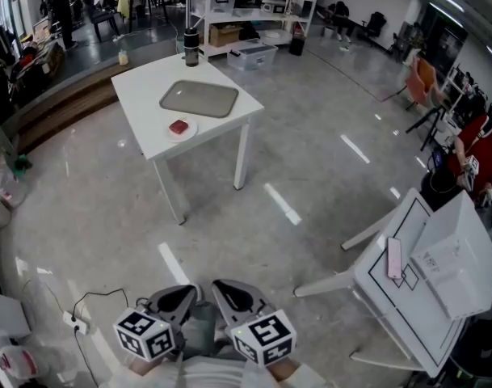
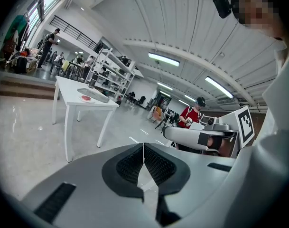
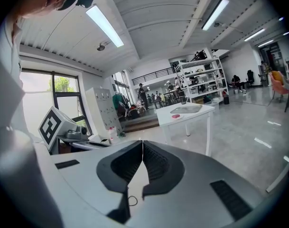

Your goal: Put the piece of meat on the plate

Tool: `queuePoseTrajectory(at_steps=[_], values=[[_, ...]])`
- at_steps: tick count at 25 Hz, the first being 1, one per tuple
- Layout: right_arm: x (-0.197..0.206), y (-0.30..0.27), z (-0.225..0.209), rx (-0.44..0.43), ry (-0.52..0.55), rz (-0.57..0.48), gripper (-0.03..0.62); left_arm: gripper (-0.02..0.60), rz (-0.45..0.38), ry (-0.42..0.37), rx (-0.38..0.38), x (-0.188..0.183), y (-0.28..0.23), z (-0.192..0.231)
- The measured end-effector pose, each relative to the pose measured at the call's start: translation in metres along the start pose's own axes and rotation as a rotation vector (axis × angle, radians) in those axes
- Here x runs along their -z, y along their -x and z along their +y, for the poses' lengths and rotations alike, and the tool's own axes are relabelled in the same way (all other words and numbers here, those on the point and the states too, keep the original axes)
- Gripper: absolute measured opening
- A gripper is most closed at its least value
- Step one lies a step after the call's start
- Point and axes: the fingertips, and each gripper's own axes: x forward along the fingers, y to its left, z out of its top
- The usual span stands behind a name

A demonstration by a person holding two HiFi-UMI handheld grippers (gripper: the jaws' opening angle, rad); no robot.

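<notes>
**Well back from the counter, both jaws closed and empty**

Far across the shiny floor, the white counter is being faced from a distance. The red piece of meat is being seen on the small white plate near the counter's front edge, just beside the grey tray. The left gripper and right gripper are being held low, side by side, each with jaws pressed together on nothing. Judged from here, the placing looks done. If a grip is still wanted, the counter is best approached squarely, with the jaws spread only near the plate. The meat is showing as a small squarish patch, so its long axis and heading cannot be told.
</notes>
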Motion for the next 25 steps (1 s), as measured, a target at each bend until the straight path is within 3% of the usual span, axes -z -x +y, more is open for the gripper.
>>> queuePoseTrajectory(at_steps=[15, 25], values=[[-0.086, -0.159, -0.056, 0.024, -0.005, -0.004, 0.015, 0.014, 0.040, -0.035, 0.039, -0.113, -0.060, 0.130], [-0.109, -0.225, -0.089, 0.068, -0.039, 0.011, 0.015, 0.014, 0.086, -0.031, 0.065, -0.147, -0.092, 0.194]])
